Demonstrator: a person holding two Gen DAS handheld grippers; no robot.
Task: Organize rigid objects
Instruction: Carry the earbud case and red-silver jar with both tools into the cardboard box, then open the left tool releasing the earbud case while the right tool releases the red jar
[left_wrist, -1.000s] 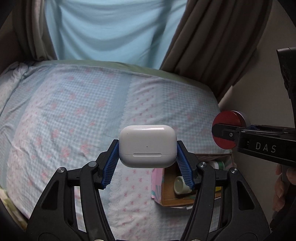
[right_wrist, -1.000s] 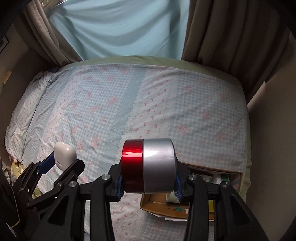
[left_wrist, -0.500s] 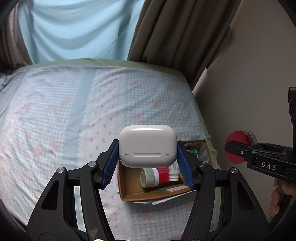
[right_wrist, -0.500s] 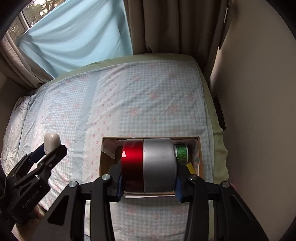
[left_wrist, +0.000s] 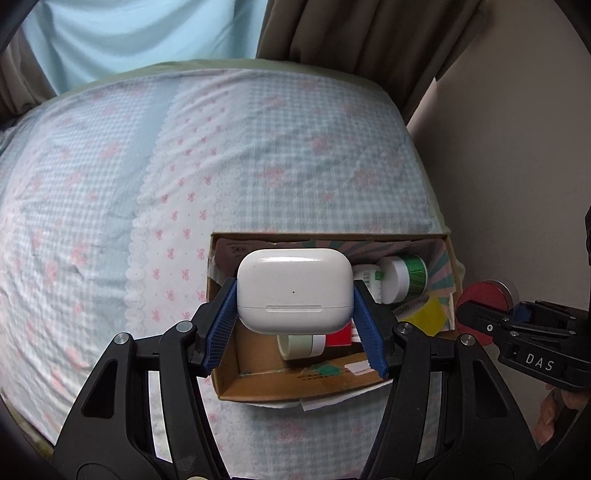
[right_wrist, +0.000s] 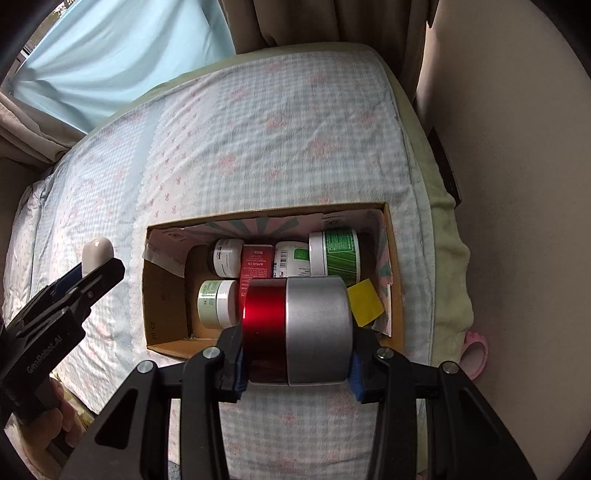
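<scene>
Two grips are loaded at once, so each hand brings its own item to the box. Blue pads of the left gripper (left_wrist: 294, 314) pinch a white earbud case (left_wrist: 293, 291) by its short ends, lid seam facing the camera, which leaves its broad body free to be set down flat. Jaws of the right gripper (right_wrist: 295, 363) press on the flat ends of a red-and-silver tin (right_wrist: 299, 328), its round side lying across them, so it cannot roll out.

Both hang above an open cardboard box (right_wrist: 162, 288) on the bed (right_wrist: 258, 122), near the mattress edge by the wall. Inside, jars and tubs lie packed along the far side and the right: a green-labelled tub (right_wrist: 338, 254), a red carton (right_wrist: 255, 264), a pale green jar (right_wrist: 212, 304), a yellow slip (right_wrist: 364, 302). The left part of the box floor looks bare, which is probably why the case is held over that side; the tin hovers over the nearer middle, where I judge room is tighter.

Beyond the box, a pink ring (right_wrist: 474, 354) lies off the bed's edge, by the wall.
</scene>
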